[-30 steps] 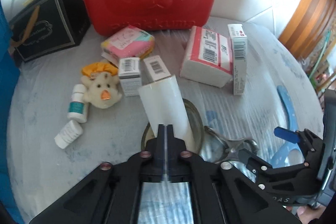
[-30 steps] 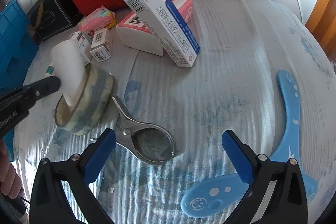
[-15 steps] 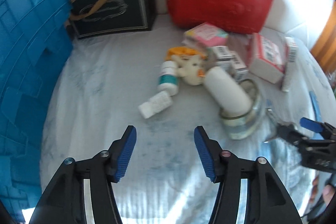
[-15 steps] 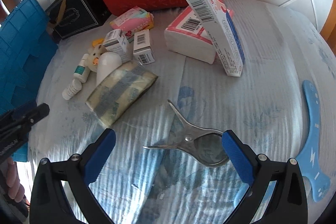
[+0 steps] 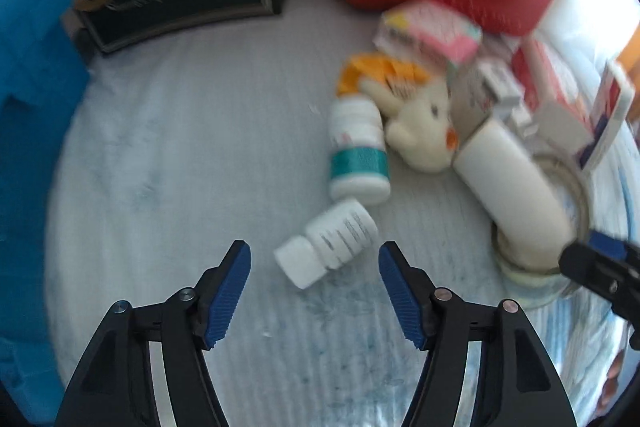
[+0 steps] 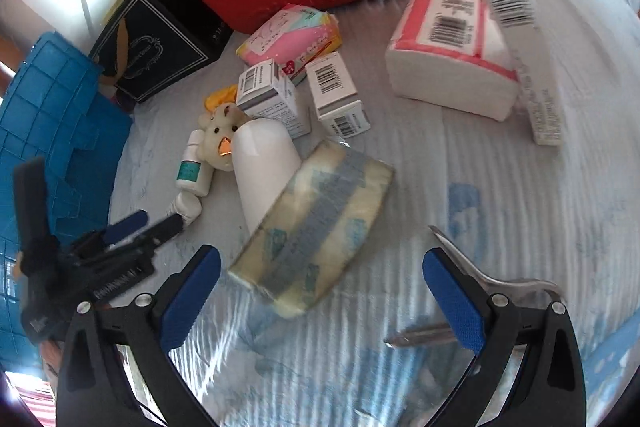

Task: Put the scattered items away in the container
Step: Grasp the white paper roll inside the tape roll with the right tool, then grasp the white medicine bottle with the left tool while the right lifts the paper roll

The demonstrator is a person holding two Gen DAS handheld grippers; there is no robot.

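Pale striped bedsheet (image 6: 500,187) carries boxes (image 6: 336,95), bottles (image 5: 356,147), tape roll (image 6: 316,231).

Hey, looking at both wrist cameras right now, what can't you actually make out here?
- Small white bottle label: left wrist view, motion blur makes the print unreadable.
- Blue container: both views, cut off by the left edge; its inside is unseen.
- Metal clip: right wrist view, partly hidden behind the right gripper finger.
- White tube: its lower end is hidden inside the tape roll.

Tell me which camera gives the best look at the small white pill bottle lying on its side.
The left wrist view. The small white pill bottle lies whole and close, just ahead of the open left gripper. In the right wrist view the left gripper hides most of the bottle; only its end shows.
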